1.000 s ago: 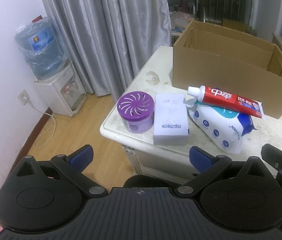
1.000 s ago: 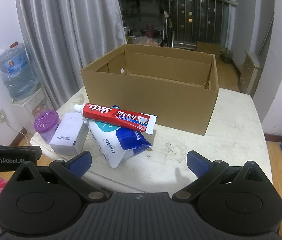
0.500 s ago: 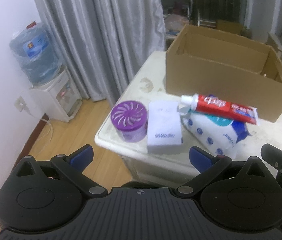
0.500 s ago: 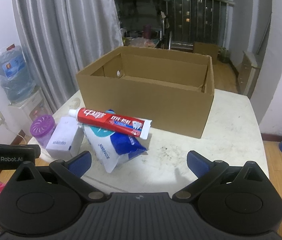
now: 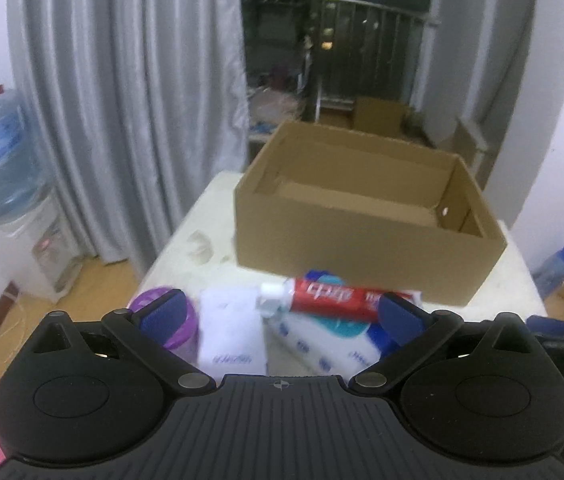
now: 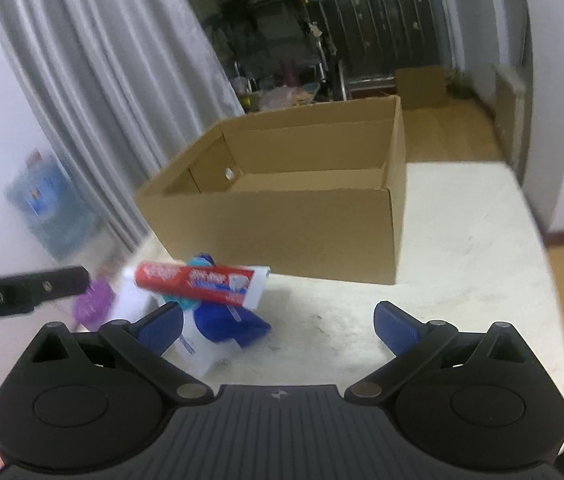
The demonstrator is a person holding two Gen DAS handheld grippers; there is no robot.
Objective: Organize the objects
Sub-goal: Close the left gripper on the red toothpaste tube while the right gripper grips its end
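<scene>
Both tools hang low at the near edge of the white counter, and neither has anything between its blue pads: the left hand-held gripper is spread wide, and the right hand-held gripper is spread just as wide over bare countertop. Along the front edge sits a row of things. A round purple container stands at the left corner, half hidden behind a blue pad. Just beside it lies a white box with dark print on its near end, too blurred to read. Next comes a white-and-blue soft pack, whose lettering I cannot make out. A red toothpaste tube with a white cap lies across the top of that pack; it carries white characters on the red, but the blur keeps me from reading them. Behind them all stands an open cardboard box, nothing visible inside. On the left tool's black side arm part of the marking reads "AI".
</scene>
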